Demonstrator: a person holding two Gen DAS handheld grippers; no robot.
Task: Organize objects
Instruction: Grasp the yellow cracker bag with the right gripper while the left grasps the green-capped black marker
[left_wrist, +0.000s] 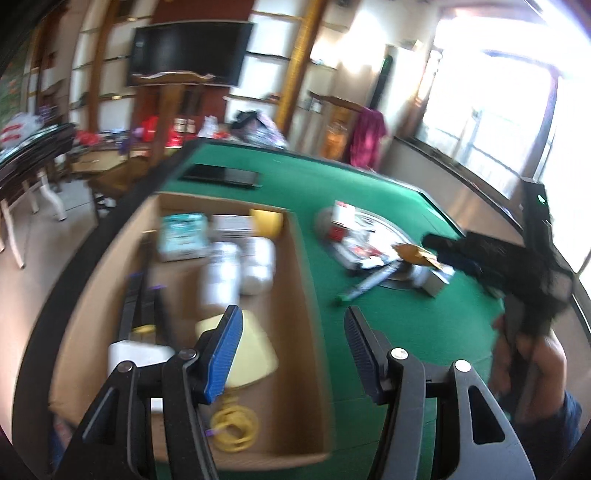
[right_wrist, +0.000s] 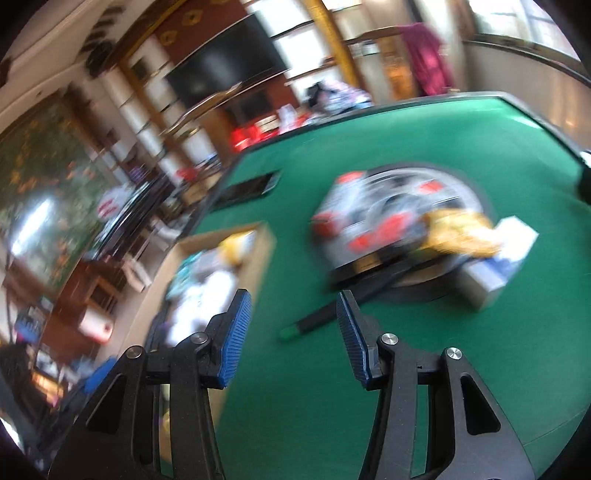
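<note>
Two claws, left gripper (left_wrist: 293, 325) and right gripper (right_wrist: 293, 310), both parted, nothing held. Cardboard box (left_wrist: 303, 295) at green table's (left_wrist: 424, 325) left edge already part-filled. Loose pile (left_wrist: 365, 240) and green-tipped pen (left_wrist: 364, 286) remain mid-table, unsorted.

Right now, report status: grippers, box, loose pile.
Left gripper open, empty, over cardboard box. Right gripper open, empty, over green table. Pile still unsorted; pen nearest.
</note>
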